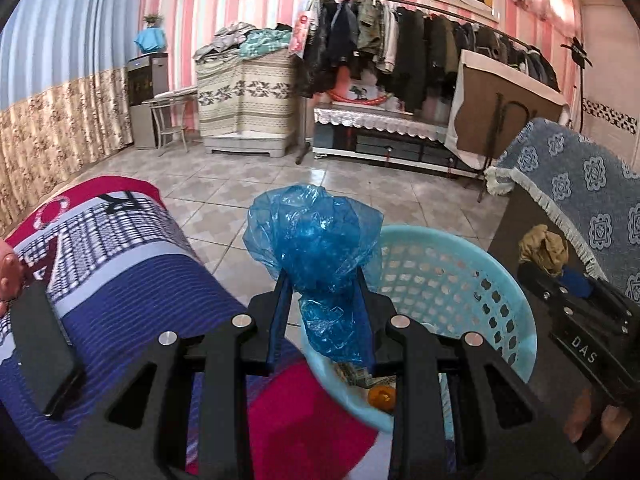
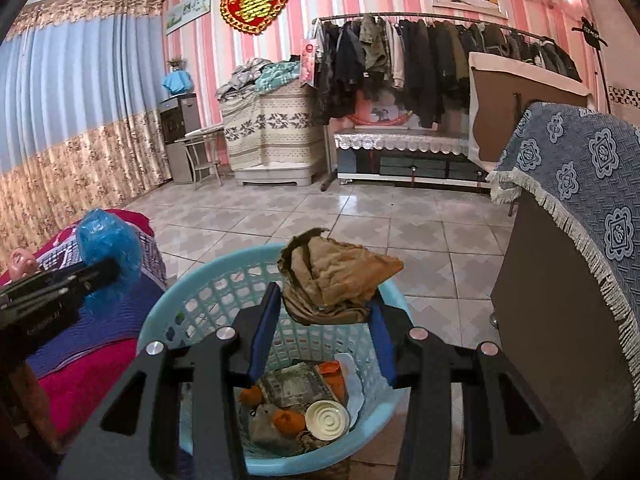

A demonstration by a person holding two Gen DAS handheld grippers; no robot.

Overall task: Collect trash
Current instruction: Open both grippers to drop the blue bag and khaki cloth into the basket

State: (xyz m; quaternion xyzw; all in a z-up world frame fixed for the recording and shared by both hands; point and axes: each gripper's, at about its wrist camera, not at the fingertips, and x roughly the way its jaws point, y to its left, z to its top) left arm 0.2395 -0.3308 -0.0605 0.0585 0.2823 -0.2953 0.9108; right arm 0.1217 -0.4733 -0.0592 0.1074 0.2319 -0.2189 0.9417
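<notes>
Your left tongs (image 1: 324,280) grip a crumpled blue plastic bag (image 1: 312,236) at frame centre; your right tongs (image 2: 324,312) clamp brown crumpled paper (image 2: 336,276) above the turquoise basket (image 2: 192,304).

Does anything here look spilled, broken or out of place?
Nothing spilled or broken. The trash is contained: a crumpled blue plastic bag in the left tongs, a brown paper wad in the right tongs, the rest inside the basket.

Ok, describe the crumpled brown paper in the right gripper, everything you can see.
The crumpled brown paper is a creased, tan wad with a ragged darker edge on top. It is clamped between the blue pads of the right gripper, held in the air over the light blue plastic basket, touching only the pads.
</notes>
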